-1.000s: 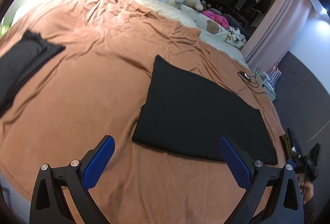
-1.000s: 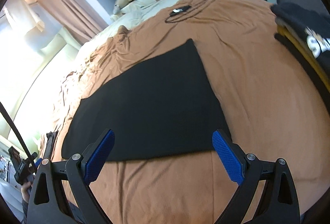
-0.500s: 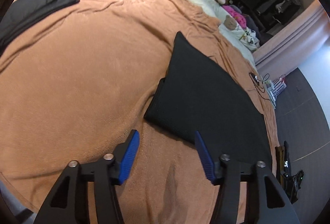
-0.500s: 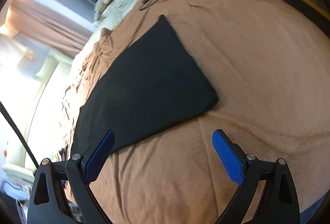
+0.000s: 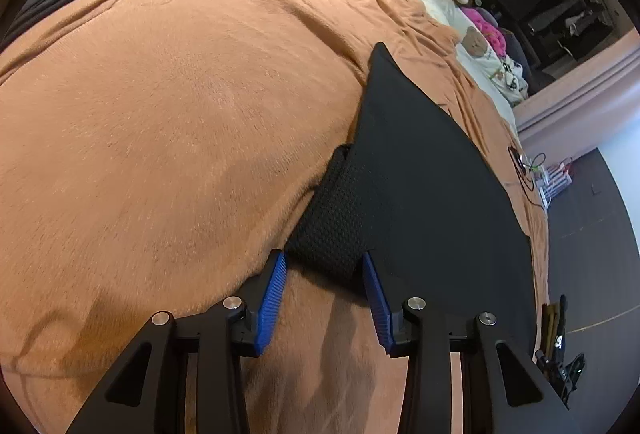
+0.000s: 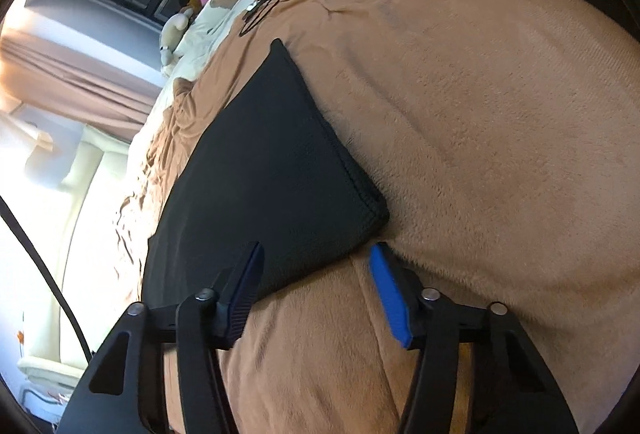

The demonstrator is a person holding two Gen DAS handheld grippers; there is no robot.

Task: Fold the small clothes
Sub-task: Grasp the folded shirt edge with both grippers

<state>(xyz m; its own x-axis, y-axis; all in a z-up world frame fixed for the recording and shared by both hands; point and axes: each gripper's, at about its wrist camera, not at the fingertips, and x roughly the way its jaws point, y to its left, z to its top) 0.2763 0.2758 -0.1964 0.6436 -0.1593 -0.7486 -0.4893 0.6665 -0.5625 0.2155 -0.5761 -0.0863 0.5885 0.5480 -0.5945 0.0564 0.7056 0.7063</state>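
Now at the grasping step of the fold: black garment (image 5: pixel 432 178) lying flat on the brown blanket (image 5: pixel 180 114) of the bed, already a neat rectangle, near corners aimed at by both tools. Left gripper (image 5: pixel 323 274) down at the near left corner, jaws roughly half open and just been closing, textured corner of the cloth sitting between the blue pads (image 5: pixel 274 290) but seemingly not yet pinched. Right gripper (image 6: pixel 316 266) at the near right corner (image 6: pixel 372 218), jaws likewise about half open and just been closing, cloth edge lying between and just ahead of the fingertips, no firm hold visible. Next, probably: finishing both closures on the corners, taking all layers and none of the blanket beneath, then lifting together and carrying the near edge over toward the far edge, hands kept level so the fold lands square. Compared with a second ago: jaws then spread wide and well above the bed, garment lying apart from and ahead of both tools; since then both brought low and close, views rolled, corners now filling the gap between the pads. Garment itself unmoved on the blanket.
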